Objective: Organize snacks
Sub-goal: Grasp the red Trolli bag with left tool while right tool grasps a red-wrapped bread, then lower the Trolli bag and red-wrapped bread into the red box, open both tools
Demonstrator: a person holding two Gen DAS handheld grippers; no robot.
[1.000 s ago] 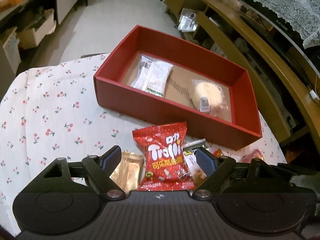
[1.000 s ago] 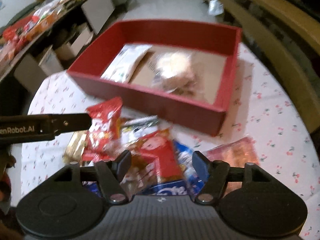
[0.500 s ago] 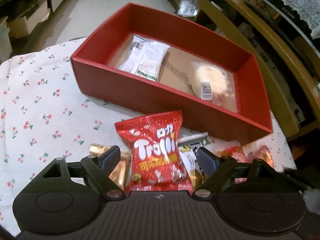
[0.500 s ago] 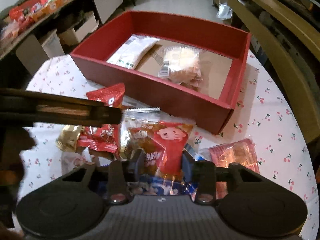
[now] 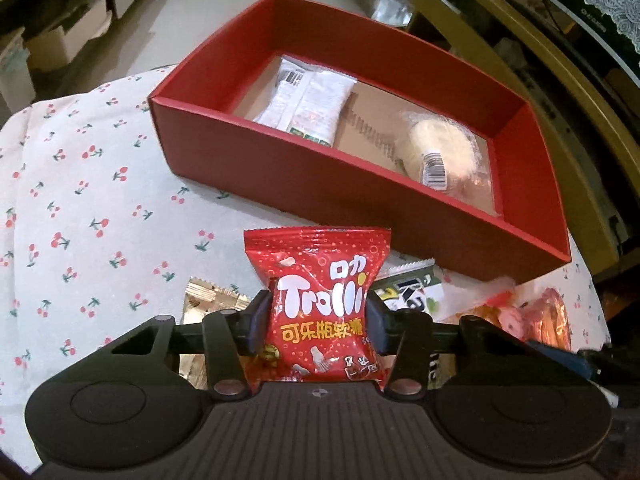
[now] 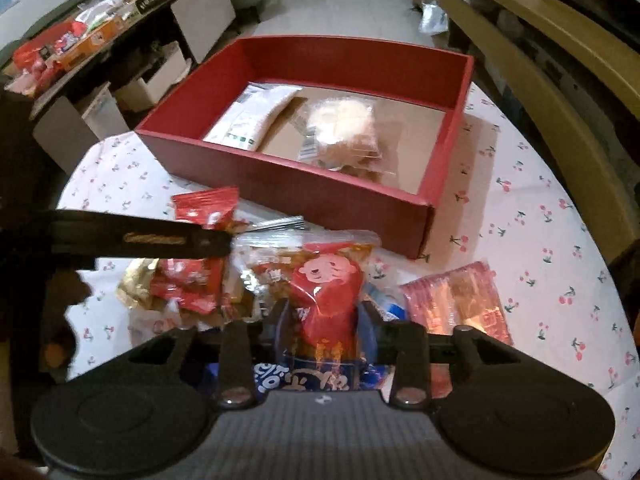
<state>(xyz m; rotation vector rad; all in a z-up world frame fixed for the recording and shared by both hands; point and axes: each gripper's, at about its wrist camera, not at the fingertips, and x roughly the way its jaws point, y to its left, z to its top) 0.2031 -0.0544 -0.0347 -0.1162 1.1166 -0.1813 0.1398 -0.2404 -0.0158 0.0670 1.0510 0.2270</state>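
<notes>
fingers [image 5: 256, 326] flanking trolli packet [image 5: 320, 312], touching

A glossy red Trolli gummy packet [image 5: 320, 312] stands upright, pinched at its sides between the left claw [image 5: 318, 322] fingers. A crinkled red-and-clear snack pouch with a cartoon face [image 6: 324, 292] is pinched likewise in the right claw [image 6: 326, 326], above a loose heap of wrappers on the counter: a gold foil sachet [image 5: 208, 300], a blue packet [image 6: 296, 378], a pink-orange cellophane pack [image 6: 456, 304]. Beyond stands an open red cardboard box [image 5: 528, 184], holding a flat white sachet [image 5: 308, 102] at left and a clear-wrapped pale round pastry [image 5: 438, 152] at right.
</notes>
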